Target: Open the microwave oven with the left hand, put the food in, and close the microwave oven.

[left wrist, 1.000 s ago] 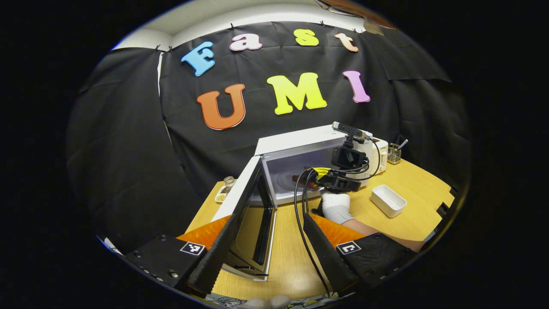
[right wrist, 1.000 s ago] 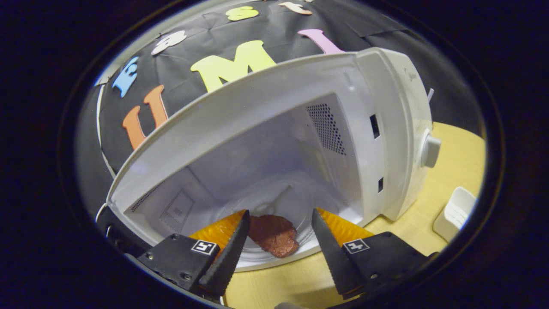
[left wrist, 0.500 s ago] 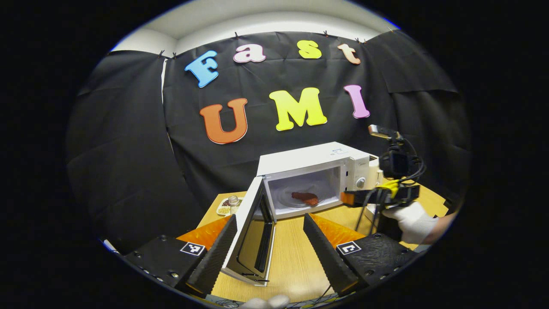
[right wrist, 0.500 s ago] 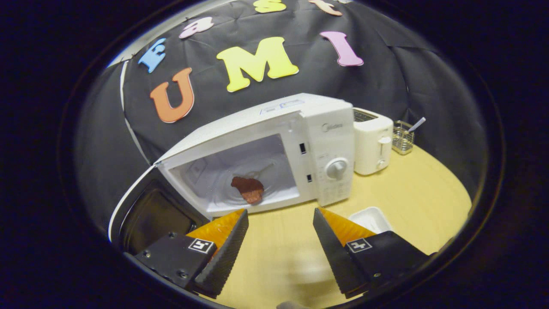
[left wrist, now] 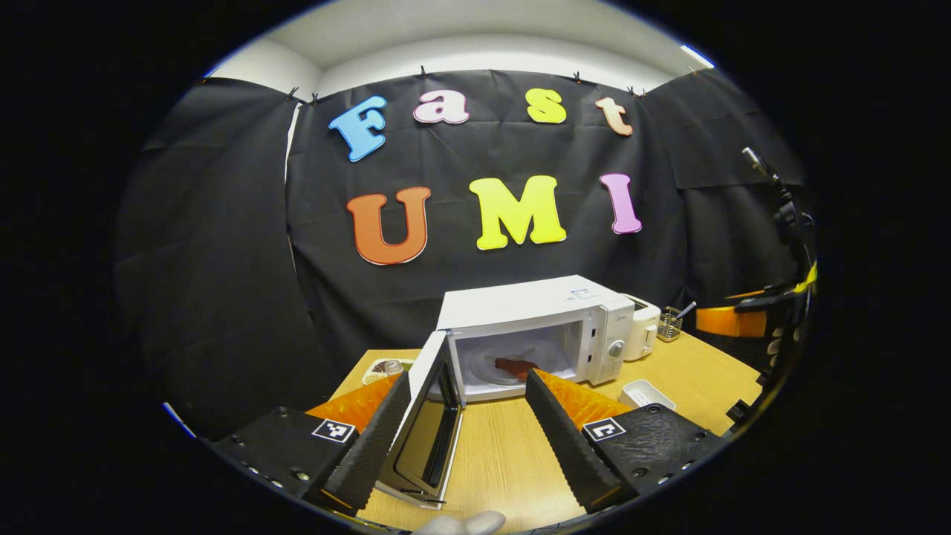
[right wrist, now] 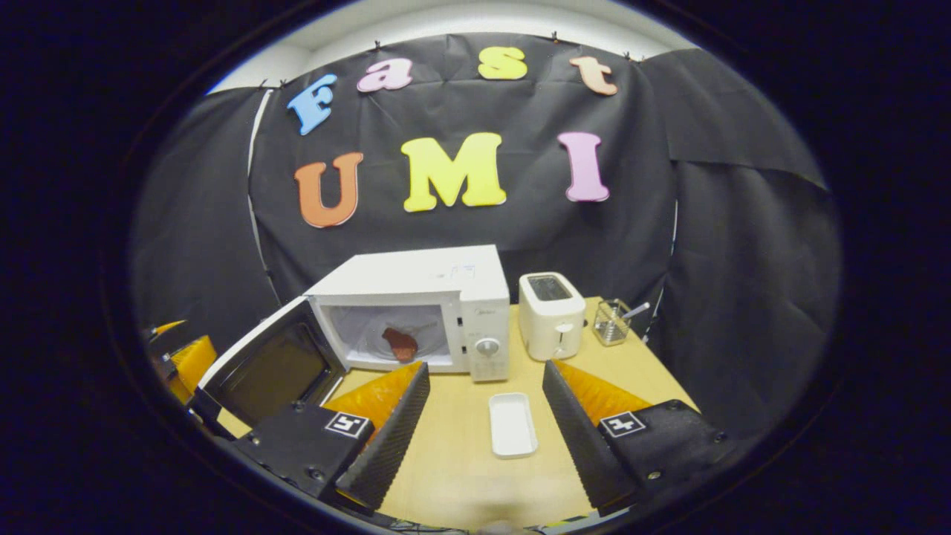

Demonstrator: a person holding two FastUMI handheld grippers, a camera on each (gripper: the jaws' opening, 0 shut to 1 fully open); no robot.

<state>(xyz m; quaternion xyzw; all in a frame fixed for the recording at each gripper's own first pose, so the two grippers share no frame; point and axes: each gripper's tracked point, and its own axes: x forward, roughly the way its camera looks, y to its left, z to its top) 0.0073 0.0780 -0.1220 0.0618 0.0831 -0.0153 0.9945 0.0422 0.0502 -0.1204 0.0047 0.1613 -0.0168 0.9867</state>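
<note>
Right gripper view: wooden table (right wrist: 654,371) bears open microwave (right wrist: 416,286), toaster (right wrist: 550,305), white tray (right wrist: 513,423); both tools gape, empty.

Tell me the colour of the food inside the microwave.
The food is reddish-brown, lying on the microwave's white floor; clearest in the right gripper view.

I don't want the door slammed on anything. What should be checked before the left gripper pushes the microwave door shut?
1. Food lies inside the microwave, on the turntable: ok.
2. Right gripper is out of the cavity, open and empty, above the table: ok.
3. Door is wide open, nothing in its swing path: ok.
4. Left gripper is open, with the door's edge between its fingers: ok.
5. White tray sits apart from the door: ok.
6. Contact between finger and door: cannot tell.
</note>
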